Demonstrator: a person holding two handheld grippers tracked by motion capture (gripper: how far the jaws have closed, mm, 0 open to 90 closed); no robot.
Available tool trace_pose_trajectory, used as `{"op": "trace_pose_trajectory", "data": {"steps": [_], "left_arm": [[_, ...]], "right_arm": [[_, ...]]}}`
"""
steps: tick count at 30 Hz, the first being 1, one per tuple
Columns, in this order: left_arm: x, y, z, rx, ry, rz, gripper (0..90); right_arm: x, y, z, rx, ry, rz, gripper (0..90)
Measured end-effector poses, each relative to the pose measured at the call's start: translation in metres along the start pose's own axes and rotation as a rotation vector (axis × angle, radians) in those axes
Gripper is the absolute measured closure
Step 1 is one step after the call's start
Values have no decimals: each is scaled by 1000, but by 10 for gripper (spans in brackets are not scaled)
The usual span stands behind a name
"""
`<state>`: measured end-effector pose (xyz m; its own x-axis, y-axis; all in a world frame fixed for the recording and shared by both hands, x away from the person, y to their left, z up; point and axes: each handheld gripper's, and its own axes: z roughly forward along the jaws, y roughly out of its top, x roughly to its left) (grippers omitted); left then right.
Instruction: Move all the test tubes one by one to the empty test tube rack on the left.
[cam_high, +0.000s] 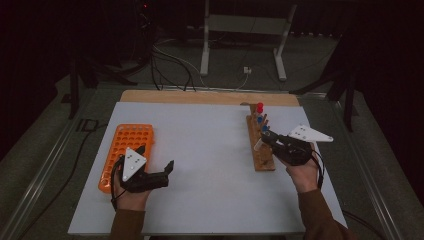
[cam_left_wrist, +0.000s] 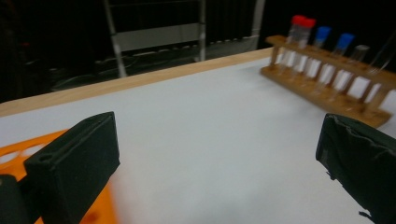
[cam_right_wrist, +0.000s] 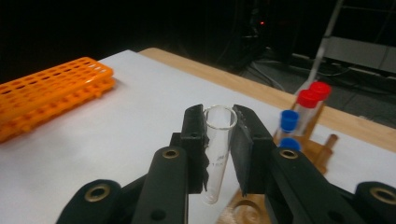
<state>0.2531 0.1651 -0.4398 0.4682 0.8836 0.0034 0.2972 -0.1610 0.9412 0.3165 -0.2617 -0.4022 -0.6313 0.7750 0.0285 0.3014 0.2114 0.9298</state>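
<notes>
Right gripper view: glass tube (cam_right_wrist: 218, 149) between hand-held gripper (cam_right_wrist: 219, 144) pads

A wooden table (cam_high: 210, 96) carries a pale white sheet (cam_high: 210, 165) that covers nearly all of its top, leaving a bare strip of wood along the far edge. On the sheet's left side lies an orange rack (cam_high: 126, 150), flat and full of small holes. On the right stands a long wooden rack (cam_high: 260, 147), set lengthwise away from the person, holding red-capped tubes (cam_high: 259, 107) at its far end and blue-capped tubes (cam_high: 262, 122) just nearer.
</notes>
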Motion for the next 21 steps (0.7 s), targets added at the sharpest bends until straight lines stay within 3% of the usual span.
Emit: {"op": "trace_pose_trajectory", "data": {"steps": [7, 12, 21], "left_arm": [[-23, 14, 24, -4, -70, 13, 3], [-48, 26, 44, 3, -136, 64, 4], [-80, 36, 74, 46, -238, 128, 63]], "right_arm": [[11, -2, 7, 23, 44, -6, 762], [16, -4, 11, 31, 73, -6, 761], [26, -5, 17, 45, 117, -8, 761]]}}
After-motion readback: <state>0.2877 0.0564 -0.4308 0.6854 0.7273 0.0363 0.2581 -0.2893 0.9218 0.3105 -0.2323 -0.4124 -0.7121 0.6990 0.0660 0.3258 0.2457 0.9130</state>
